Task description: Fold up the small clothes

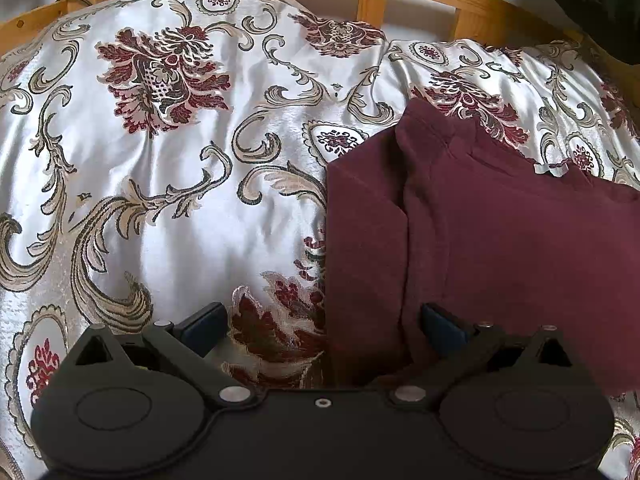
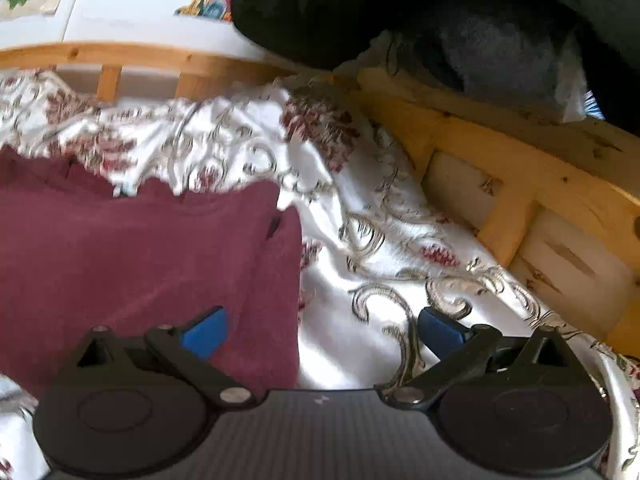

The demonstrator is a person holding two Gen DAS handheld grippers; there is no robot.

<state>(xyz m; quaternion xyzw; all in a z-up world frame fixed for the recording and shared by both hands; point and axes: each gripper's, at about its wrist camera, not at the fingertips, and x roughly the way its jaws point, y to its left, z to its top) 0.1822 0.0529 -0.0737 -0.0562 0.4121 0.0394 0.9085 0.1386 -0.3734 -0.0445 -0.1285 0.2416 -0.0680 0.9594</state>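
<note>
A dark maroon knit garment point(image 1: 480, 240) lies partly folded on a shiny white bedspread patterned with maroon flowers and beige scrolls point(image 1: 180, 208), towards the bed's headboard end. A small pale label point(image 1: 551, 169) shows at its neckline. The left gripper point(image 1: 324, 326) hovers spread wide over the garment's left edge, nothing between its blue-padded fingers point(image 1: 204, 328). The right gripper point(image 2: 322, 330) is likewise spread wide and empty, straddling the garment's right edge. A light pine slatted bed frame point(image 2: 520, 184) borders the bedspread, with dark clothing point(image 2: 440, 12) heaped past its corner.
</note>
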